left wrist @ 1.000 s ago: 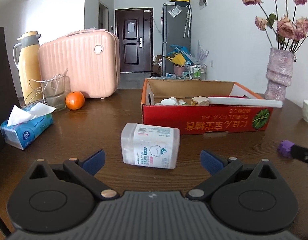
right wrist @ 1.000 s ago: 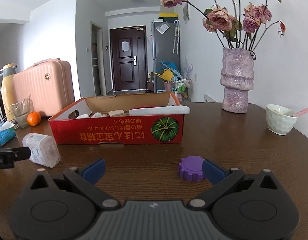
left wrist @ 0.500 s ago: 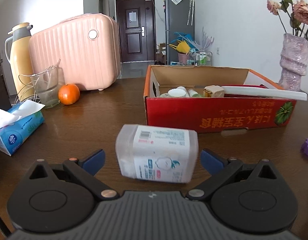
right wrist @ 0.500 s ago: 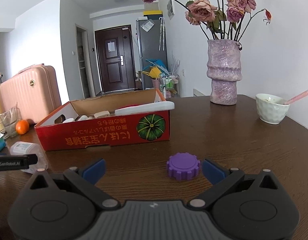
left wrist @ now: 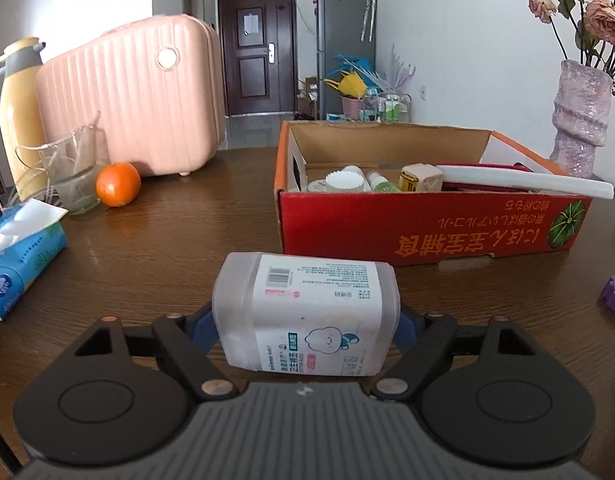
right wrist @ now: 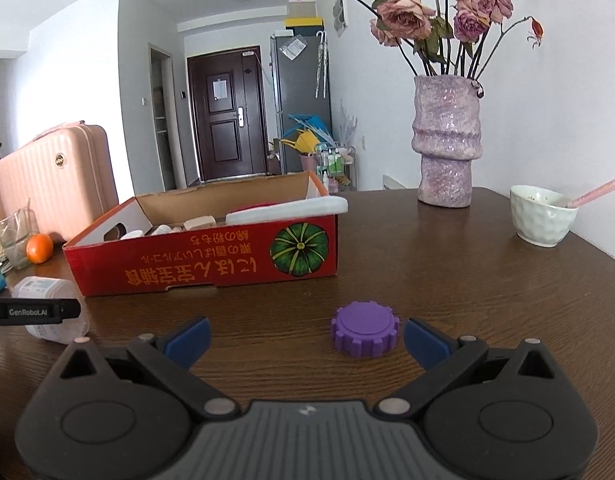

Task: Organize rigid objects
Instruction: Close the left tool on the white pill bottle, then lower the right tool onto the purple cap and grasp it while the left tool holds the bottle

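A white plastic container [left wrist: 307,312] with a printed label lies on its side on the brown table. My left gripper [left wrist: 305,326] is shut on it, its blue pads pressing both ends. The container also shows at the left of the right wrist view [right wrist: 47,306]. A purple ridged cap [right wrist: 364,334] lies flat on the table between the fingers of my right gripper [right wrist: 307,338], nearer the right finger. The right gripper is open and not touching the cap. A red cardboard box [left wrist: 427,228] holding several small items stands behind; it shows in the right wrist view too [right wrist: 211,260].
A pink suitcase [left wrist: 135,96], yellow thermos [left wrist: 17,108], glass jug [left wrist: 73,168], orange [left wrist: 117,184] and blue tissue pack [left wrist: 19,256] stand at the left. A purple vase [right wrist: 447,140] with dried roses and a white bowl [right wrist: 541,218] stand at the right.
My left gripper moved forward around the white container and shut on it. My right gripper moved forward so the purple cap now sits between its open fingers.
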Tool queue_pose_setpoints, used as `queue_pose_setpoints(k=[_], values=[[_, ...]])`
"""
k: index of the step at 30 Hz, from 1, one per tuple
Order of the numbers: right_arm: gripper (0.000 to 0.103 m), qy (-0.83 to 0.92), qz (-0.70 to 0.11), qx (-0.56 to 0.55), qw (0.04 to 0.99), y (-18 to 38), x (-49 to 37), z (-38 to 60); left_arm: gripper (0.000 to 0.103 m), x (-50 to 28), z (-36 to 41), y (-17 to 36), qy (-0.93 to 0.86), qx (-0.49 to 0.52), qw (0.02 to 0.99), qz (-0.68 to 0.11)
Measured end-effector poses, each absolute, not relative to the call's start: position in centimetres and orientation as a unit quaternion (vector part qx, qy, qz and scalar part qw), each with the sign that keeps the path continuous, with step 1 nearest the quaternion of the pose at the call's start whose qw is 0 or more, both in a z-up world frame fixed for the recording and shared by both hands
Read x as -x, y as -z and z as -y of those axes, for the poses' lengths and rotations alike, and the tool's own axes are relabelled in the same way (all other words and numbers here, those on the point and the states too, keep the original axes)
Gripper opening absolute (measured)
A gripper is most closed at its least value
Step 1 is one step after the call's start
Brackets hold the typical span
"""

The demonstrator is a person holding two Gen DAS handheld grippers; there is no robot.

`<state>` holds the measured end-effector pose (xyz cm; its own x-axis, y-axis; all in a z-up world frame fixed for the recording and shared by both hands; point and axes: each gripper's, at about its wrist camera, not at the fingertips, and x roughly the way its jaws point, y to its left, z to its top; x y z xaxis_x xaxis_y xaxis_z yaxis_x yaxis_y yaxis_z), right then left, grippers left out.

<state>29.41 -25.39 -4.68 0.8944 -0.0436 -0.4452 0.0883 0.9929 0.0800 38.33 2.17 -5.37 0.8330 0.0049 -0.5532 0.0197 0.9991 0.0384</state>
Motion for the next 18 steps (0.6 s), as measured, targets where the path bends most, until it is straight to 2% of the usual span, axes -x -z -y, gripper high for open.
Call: queue_pose_setpoints(k=[18], values=[[0.103, 0.031, -0.228, -0.05, 0.972, 4.6, -29.4, 25.5, 0.083, -33.2, -2.2, 1.4, -0.012, -0.011, 0.979, -0.204]])
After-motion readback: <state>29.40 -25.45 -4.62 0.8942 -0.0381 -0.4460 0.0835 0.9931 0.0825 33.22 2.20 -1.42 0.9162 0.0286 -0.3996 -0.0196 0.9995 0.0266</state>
